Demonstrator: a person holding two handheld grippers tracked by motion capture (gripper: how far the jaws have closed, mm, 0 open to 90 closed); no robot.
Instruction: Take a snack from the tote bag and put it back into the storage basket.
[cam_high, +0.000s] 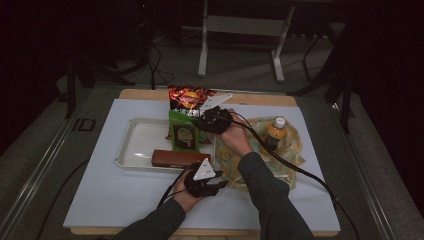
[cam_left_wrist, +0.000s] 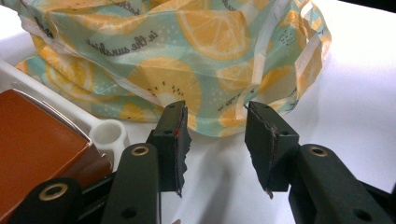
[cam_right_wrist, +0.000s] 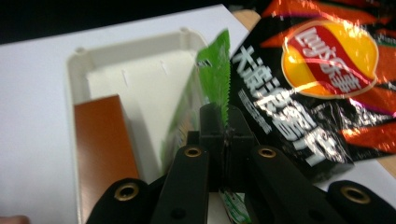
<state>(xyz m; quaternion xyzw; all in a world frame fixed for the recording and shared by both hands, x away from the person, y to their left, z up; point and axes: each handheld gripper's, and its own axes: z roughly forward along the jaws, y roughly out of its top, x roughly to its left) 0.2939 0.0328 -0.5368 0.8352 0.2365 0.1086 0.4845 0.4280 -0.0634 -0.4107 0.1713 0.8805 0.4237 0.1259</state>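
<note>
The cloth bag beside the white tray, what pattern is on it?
Orange citrus slices on pale teal fabric, with small script lettering; the cloth bag shows best in the left gripper view.

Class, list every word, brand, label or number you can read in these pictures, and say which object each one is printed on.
"in the sunshine": black script on the lemon-patterned cloth bag.
Lay's round red and yellow logo, in Chinese characters: on the shiny red and black crisp bag; I cannot quote them surely.
Large white Chinese characters: on that bag's black band; blurred.
Green foil snack packet, brown rectangular box, orange juice bottle: print too small or hidden.
</note>
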